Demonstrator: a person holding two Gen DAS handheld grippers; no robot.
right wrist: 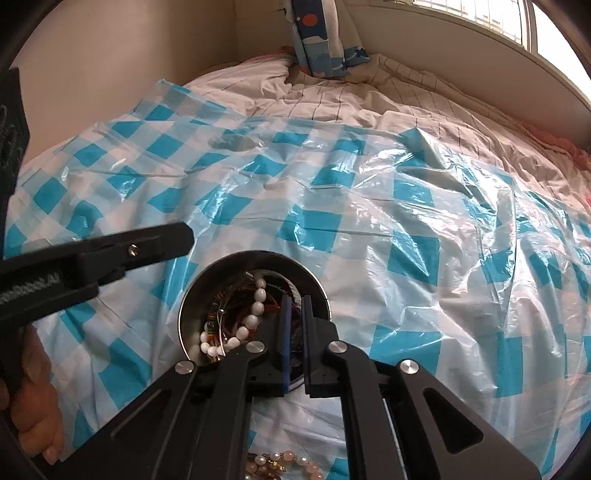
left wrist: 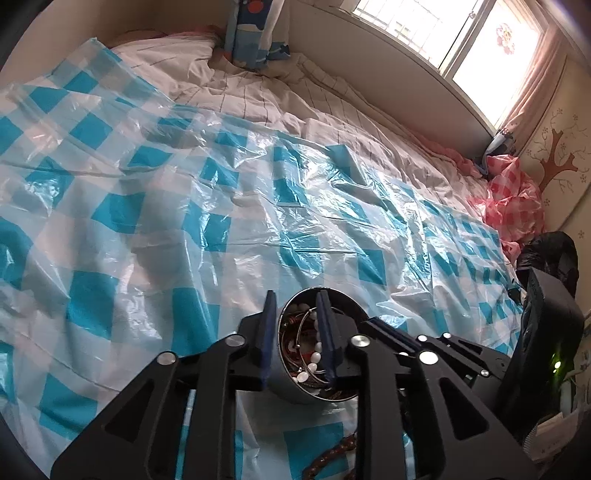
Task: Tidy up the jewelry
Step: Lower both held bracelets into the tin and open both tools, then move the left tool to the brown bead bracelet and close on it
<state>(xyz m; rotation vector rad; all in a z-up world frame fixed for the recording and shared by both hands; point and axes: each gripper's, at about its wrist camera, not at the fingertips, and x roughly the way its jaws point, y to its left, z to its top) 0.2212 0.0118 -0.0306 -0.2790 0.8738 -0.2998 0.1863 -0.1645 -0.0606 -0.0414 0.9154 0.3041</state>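
The left gripper [left wrist: 296, 295] fills the bottom of its own view. Its jaws stand apart, one finger outside the left wall of the round metal tin [left wrist: 295, 391] and the other over its open mouth, with neither pad visibly pressing on the wall. The right gripper [right wrist: 295, 298] has its jaws drawn almost together, tips inside the tin's mouth by its right wall. I cannot tell whether they pinch anything. A person's hand [right wrist: 33, 387] grips the left tool's handle.

Under everything spreads the bed [left wrist: 280, 99], covered in a pale quilt with thin dark lines. Over most of it lies a crinkled plastic sheet [left wrist: 155, 229] in blue and white checks. A blue patterned pillow [left wrist: 255, 33] leans at the head of the bed, and a crumpled red-checked sheet [left wrist: 513, 199] lies at the window side.

The tin sits on the blue sheet between the two tools and holds the jewelry: thin wire bangles [right wrist: 221, 325], dark red and multicoloured strands, and a white bead bracelet [right wrist: 255, 306]. Outside the tin, on the sheet close to the cameras, lie a brown bead string [left wrist: 332, 458] and a pink and pearl bead chain [right wrist: 280, 461].
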